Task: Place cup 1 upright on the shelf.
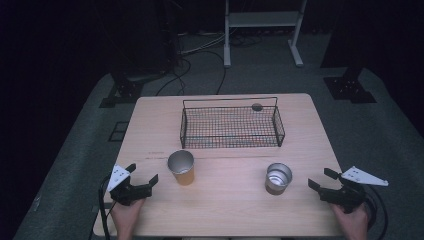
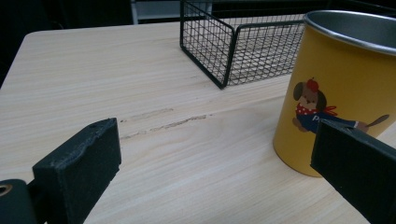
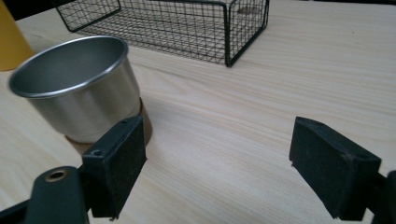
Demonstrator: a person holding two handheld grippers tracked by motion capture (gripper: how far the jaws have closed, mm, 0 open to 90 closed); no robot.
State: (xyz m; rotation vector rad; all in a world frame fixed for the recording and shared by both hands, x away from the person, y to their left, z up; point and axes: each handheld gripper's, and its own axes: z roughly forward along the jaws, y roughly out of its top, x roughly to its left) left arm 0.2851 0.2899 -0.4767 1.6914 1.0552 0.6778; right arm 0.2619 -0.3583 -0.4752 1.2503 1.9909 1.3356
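Wooden table point(image 1: 225, 200) seen from above, with a black wire basket point(image 1: 231, 125) toward its 12 o'clock edge. The yellow cup point(image 1: 182, 168) (metal-rimmed, printed with a cartoon dog) stands upright at about 8 o'clock of the basket; the silver cup point(image 1: 278, 178) stands upright on a brown coaster at about 5 o'clock of the basket, well apart from the yellow one.

Left gripper point(image 1: 144, 178), held in a hand at the table's 7 o'clock corner: jaws spread wide, nothing between them, the yellow cup point(image 2: 343, 88) just beyond its right-hand jaw in the left gripper view.

Right gripper point(image 1: 322, 178), held at the 5 o'clock corner: jaws likewise spread in the right gripper view, gripping nothing; the silver cup point(image 3: 79, 86) stands near the left-hand jaw, apart from it.
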